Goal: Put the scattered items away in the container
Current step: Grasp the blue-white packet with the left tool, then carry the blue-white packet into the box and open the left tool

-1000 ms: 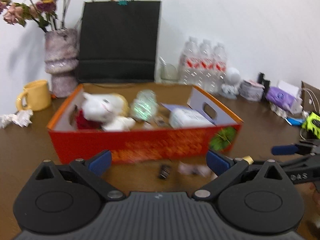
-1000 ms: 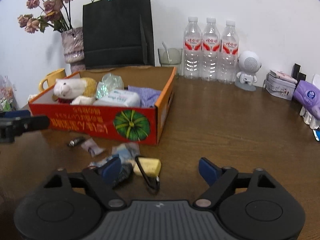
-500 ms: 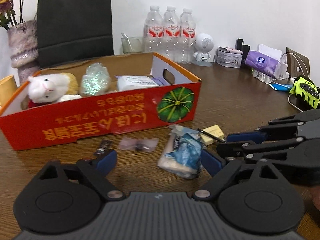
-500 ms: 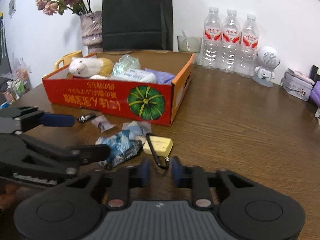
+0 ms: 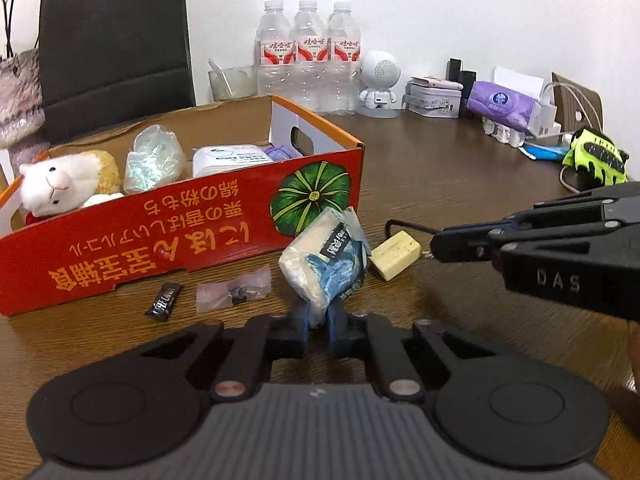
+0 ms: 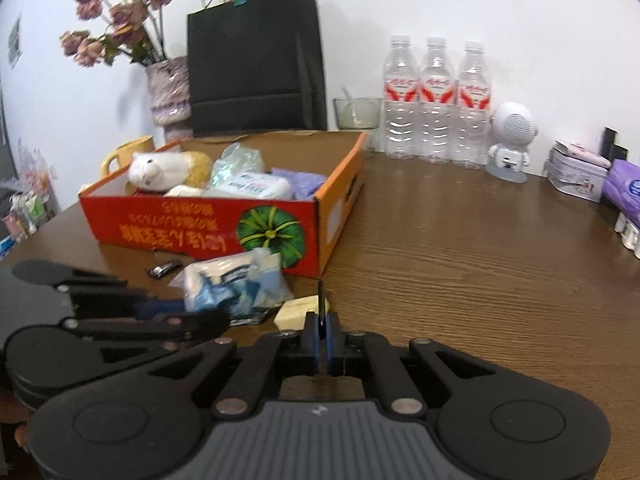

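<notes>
My left gripper [image 5: 318, 326] pinches the near end of a blue-and-white packet [image 5: 326, 258], tipping it up just in front of the red box [image 5: 132, 240]. My right gripper [image 6: 322, 330] is clamped on the black wire loop [image 5: 404, 225] of a yellow block [image 5: 395, 255] lying beside the packet. A dark sachet [image 5: 163, 302] and a small clear bag [image 5: 234, 292] lie on the table [image 5: 460, 184], left of the packet.

I'm at a home desk: brown wooden tabletop [image 6: 480, 248], dried pink flowers [image 6: 116, 20], three clear water bottles [image 6: 436, 104], purple tissue pack [image 5: 500, 106].
</notes>
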